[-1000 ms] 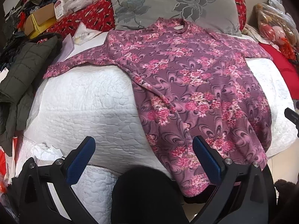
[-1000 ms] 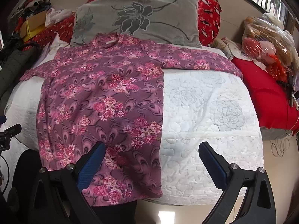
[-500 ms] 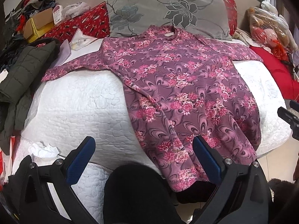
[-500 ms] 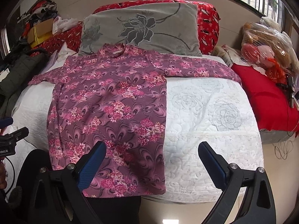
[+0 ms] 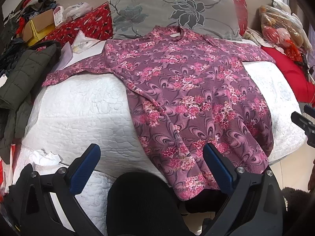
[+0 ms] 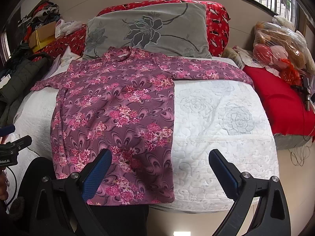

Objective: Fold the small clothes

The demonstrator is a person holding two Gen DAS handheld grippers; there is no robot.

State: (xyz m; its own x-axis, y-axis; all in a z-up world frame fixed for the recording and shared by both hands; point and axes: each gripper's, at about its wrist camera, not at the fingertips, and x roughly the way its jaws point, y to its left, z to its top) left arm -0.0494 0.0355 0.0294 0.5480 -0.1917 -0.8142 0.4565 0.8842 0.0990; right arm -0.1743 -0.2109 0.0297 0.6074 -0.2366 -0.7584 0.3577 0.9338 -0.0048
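A purple long-sleeved top with pink flowers (image 5: 189, 98) (image 6: 118, 114) lies spread flat on the white quilted bed (image 5: 78, 114) (image 6: 216, 122), collar toward the grey pillow, both sleeves stretched sideways, hem hanging over the near edge. My left gripper (image 5: 151, 157) hovers open in front of the bed's near edge, at the top's left hem side, holding nothing. My right gripper (image 6: 160, 162) is open too, above the hem's right corner, apart from the cloth. Each gripper shows at the edge of the other's view.
A grey flowered pillow (image 6: 149, 31) leans on a red patterned one at the head. A dark green jacket (image 5: 21, 78), papers and boxes crowd the left. A red cushion (image 6: 279, 102) and bagged soft toys (image 6: 279, 45) lie right. A person's dark-clad knee (image 5: 141, 200) is below.
Both grippers have drawn back and risen from the bed, so the whole top and more of the room show. Both stay open. The top has not moved.
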